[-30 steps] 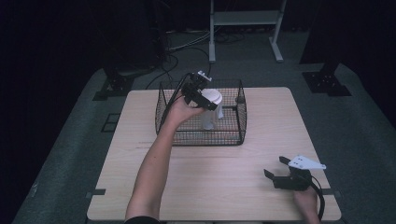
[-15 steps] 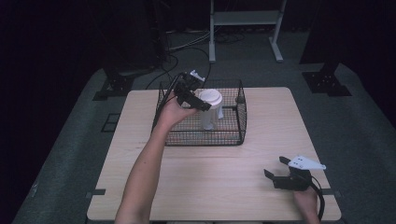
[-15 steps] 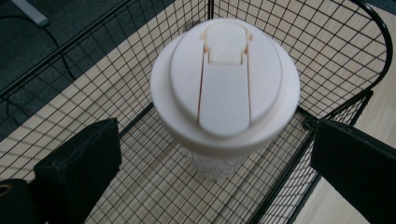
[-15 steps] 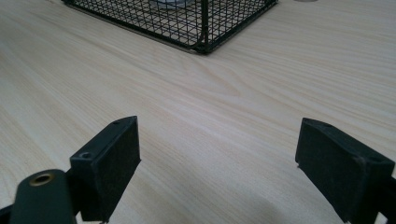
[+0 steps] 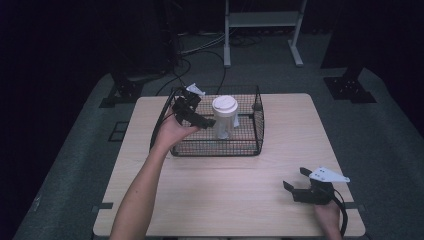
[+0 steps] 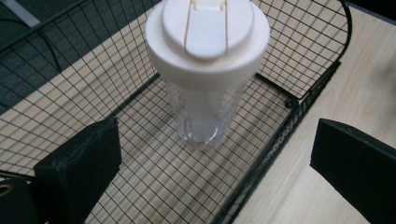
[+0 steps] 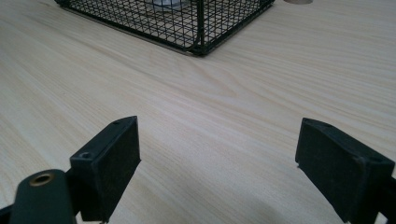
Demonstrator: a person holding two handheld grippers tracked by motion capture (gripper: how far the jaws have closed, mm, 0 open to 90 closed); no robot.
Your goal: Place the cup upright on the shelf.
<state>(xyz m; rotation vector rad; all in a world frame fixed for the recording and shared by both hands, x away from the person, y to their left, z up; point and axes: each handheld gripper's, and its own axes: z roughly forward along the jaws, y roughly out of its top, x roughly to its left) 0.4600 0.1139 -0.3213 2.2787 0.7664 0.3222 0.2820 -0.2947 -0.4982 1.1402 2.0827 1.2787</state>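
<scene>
Overhead, the spread left hand-held gripper (image 5: 207, 121) sits beside the bottle (image 5: 224, 117); its own view reveals the lid's strap (image 6: 206, 23).

Your left gripper (image 6: 217, 182) looks down into a black wire basket (image 6: 303, 100) with its jaws spread wide and nothing between them. A clear tumbler (image 6: 203, 114) with a white lid (image 6: 208, 39) stands upright on the basket's mesh floor, ahead of the gripper and apart from both jaws. One jaw sits low at the left over the mesh; the other sits at the right over the light wooden desk (image 6: 369, 74), outside the basket's rim. The lid's flip tab faces up.
</scene>
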